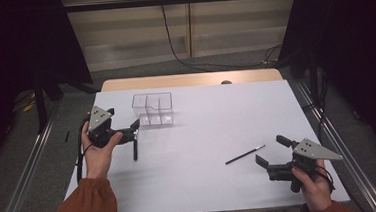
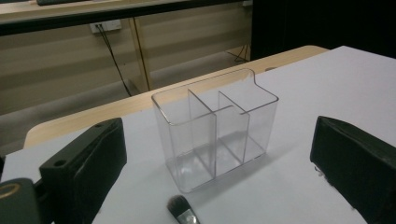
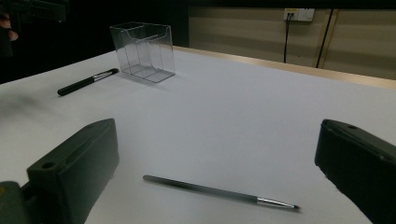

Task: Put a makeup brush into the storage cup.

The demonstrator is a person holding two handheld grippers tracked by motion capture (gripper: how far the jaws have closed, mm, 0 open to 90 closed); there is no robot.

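Two grippers I hold wide apart, left gripper beside clear organizer, right gripper well away, near thin brush

Surface: plain white, no pattern; light wood edge at the top of the frame. Organizer: clear, colourless. Pen: black, with white lettering visible in the right gripper view. Thin brush: dark handle, silver ferrule. Second brush: dark bristles, silver ferrule. Left tool and right tool: black, each with a grey plate. Sleeve: rust orange.
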